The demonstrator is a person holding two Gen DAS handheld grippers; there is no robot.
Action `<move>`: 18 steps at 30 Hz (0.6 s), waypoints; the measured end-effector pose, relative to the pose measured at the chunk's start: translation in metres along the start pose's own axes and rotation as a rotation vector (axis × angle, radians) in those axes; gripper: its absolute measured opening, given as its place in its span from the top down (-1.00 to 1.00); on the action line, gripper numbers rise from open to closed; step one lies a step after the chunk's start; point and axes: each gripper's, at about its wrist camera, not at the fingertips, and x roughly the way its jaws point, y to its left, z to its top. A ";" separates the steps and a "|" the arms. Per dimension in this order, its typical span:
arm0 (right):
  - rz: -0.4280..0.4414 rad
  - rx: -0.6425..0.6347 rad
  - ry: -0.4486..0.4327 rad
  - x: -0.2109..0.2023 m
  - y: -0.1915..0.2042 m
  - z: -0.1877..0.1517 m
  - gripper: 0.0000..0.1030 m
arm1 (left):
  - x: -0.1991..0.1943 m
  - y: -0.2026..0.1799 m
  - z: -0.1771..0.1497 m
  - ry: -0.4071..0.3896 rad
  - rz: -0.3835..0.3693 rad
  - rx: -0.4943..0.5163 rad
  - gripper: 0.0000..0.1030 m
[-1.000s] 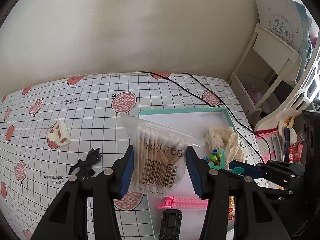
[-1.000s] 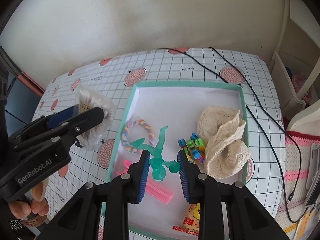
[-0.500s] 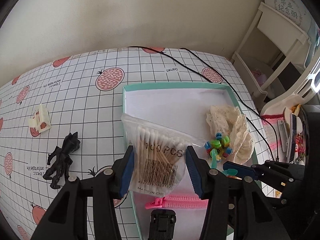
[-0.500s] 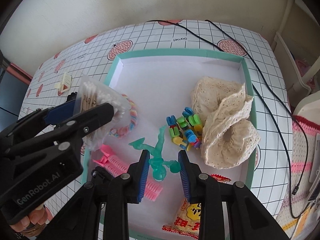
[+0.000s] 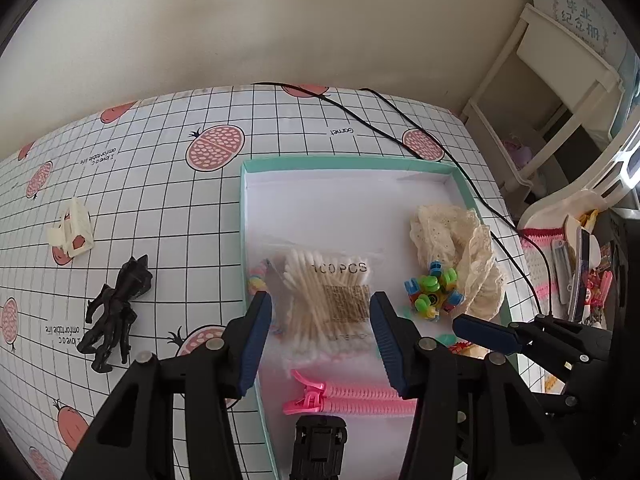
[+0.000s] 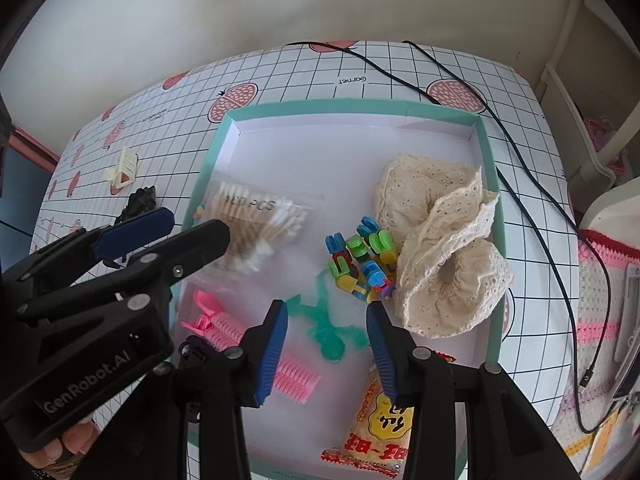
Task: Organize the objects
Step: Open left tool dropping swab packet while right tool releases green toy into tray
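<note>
Left tool (image 5: pixel 320 330) open above the cotton swab bag (image 5: pixel 326 294), which lies in the teal tray (image 5: pixel 242 240). Right tool (image 6: pixel 326 342) open over the green figure (image 6: pixel 328 330), also lying in the tray. Black figure (image 5: pixel 114 316) and cream clip (image 5: pixel 74 226) rest on the table (image 5: pixel 160 208).

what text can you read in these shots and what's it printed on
"100 PCS": cotton swab bag; its barcode digits are too blurred.
"GenRobot.AI": left gripper body.
"Garnet": tablecloth, upside down.
"I love o.c unfortable life": tablecloth, uncertain.
Snack packet: red characters, unreadable.
Booklet: characters upside down, unreadable.
</note>
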 end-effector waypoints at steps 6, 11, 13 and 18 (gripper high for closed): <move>-0.004 -0.007 -0.057 -0.019 0.006 0.003 0.13 | -0.015 0.005 0.005 -0.037 -0.008 -0.018 -0.01; -0.013 0.000 -0.101 -0.029 0.008 0.006 0.13 | -0.029 0.014 0.007 -0.075 0.023 -0.036 -0.02; -0.033 0.013 -0.112 -0.030 0.007 0.008 0.13 | -0.031 0.019 0.008 -0.082 0.036 -0.047 -0.03; -0.075 0.058 -0.142 -0.032 -0.002 0.011 0.13 | -0.031 0.030 0.010 -0.086 0.070 -0.081 -0.06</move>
